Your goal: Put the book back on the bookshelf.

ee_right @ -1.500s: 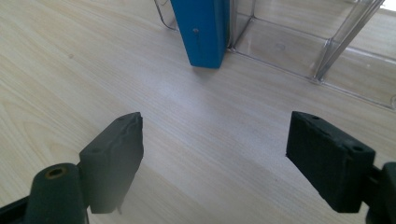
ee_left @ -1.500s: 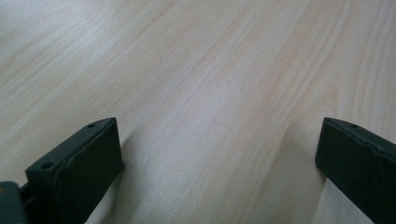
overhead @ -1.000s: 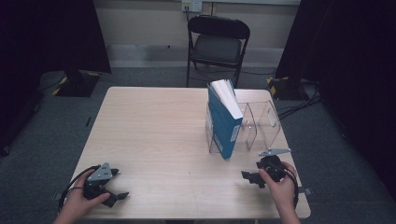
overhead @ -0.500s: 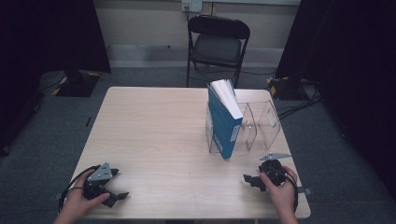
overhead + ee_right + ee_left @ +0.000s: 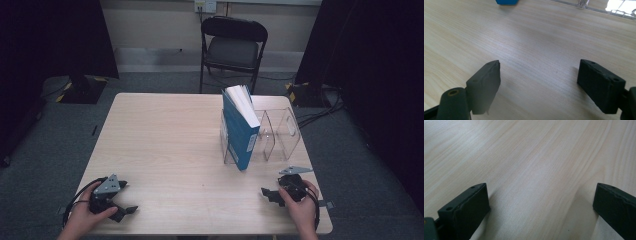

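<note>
Blue book upright in clear rack, right of centre in the high view, on wooden table. Left gripper at lower left, jaws spread wide over bare wood. Right gripper at lower right, jaws likewise spread, near the rack, touching neither.

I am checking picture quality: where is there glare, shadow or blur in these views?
High view: dim surroundings, evenly lit table, sharp blue book. Left gripper view: left gripper jaws blurred, soft shadows beside them. Right gripper view: glare on the clear organizer, top right.
</note>
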Tool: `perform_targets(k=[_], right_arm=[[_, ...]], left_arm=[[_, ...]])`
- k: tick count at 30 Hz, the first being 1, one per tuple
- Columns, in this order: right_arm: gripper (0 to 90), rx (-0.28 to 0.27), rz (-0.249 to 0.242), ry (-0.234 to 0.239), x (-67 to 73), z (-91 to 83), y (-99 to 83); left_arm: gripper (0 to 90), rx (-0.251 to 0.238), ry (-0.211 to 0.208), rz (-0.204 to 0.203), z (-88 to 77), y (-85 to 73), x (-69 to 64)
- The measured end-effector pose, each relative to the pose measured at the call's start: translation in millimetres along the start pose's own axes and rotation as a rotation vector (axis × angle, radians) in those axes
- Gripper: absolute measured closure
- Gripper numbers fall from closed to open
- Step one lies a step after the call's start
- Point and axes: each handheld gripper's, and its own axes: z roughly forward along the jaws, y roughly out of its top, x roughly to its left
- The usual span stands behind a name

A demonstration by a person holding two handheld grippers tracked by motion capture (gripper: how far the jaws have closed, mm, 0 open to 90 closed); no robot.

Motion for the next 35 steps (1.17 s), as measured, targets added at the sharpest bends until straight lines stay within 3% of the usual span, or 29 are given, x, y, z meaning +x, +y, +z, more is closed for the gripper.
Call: perform_targets(k=[11,19,35], right_arm=[[16.2,-0.054,-0.087,-0.056,5.6,4.4,-7.5],[15.1,-0.136,-0.076,-0.066,5.7,7.3,-15.5],[14.9,-0.136,-0.078,-0.069,6.0,7.5,-15.4]], left_arm=[[0.1,0.0,-0.001,0.0,0.1,0.0,0.0],[0.1,0.0,0.0,-0.001,0.0,0.0,-0.1],[0.0,0.001,0.003,0.001,0.1,0.0,-0.3]])
